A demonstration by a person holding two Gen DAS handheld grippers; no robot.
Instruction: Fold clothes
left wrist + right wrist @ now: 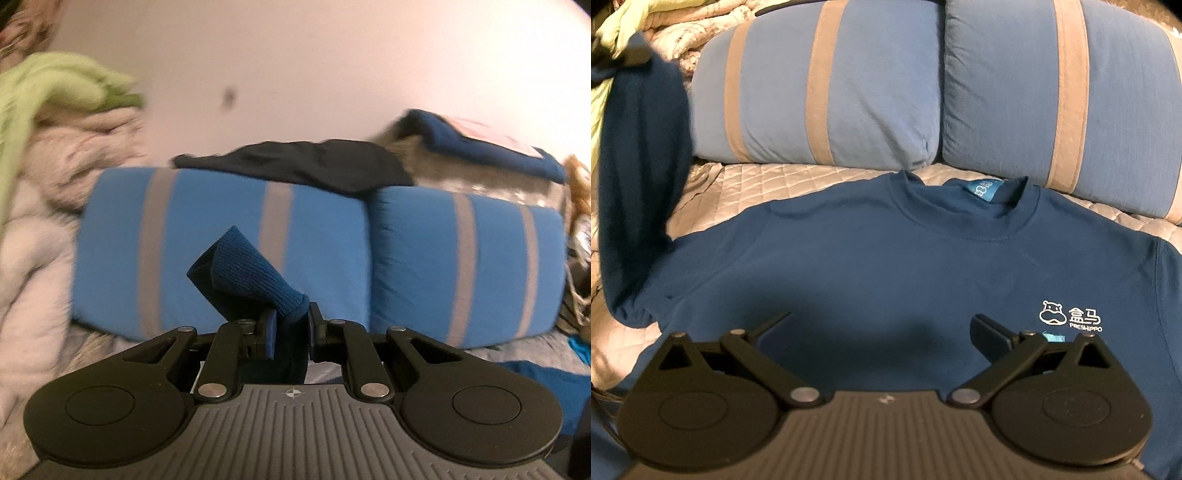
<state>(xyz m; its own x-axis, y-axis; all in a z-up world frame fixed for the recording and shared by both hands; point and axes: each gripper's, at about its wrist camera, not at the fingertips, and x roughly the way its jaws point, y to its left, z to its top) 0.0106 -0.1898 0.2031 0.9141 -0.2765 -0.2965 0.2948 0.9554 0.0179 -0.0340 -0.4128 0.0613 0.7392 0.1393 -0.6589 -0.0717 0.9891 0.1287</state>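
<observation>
Barely started: the sweatshirt (pixel 886 266) lies flat on the bed (pixel 746 184), nothing folded yet. Left gripper (pixel 290 325) pinches the sleeve cuff (pixel 251 273), lifted for the first fold; right gripper (pixel 882 332) hovers wide and empty.

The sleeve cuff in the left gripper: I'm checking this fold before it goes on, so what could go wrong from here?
1. The left gripper pinches only the ribbed cuff, so the sleeve may slip out.
2. The right gripper is open above the sweatshirt, so pulling the sleeve may drag the body askew.
</observation>
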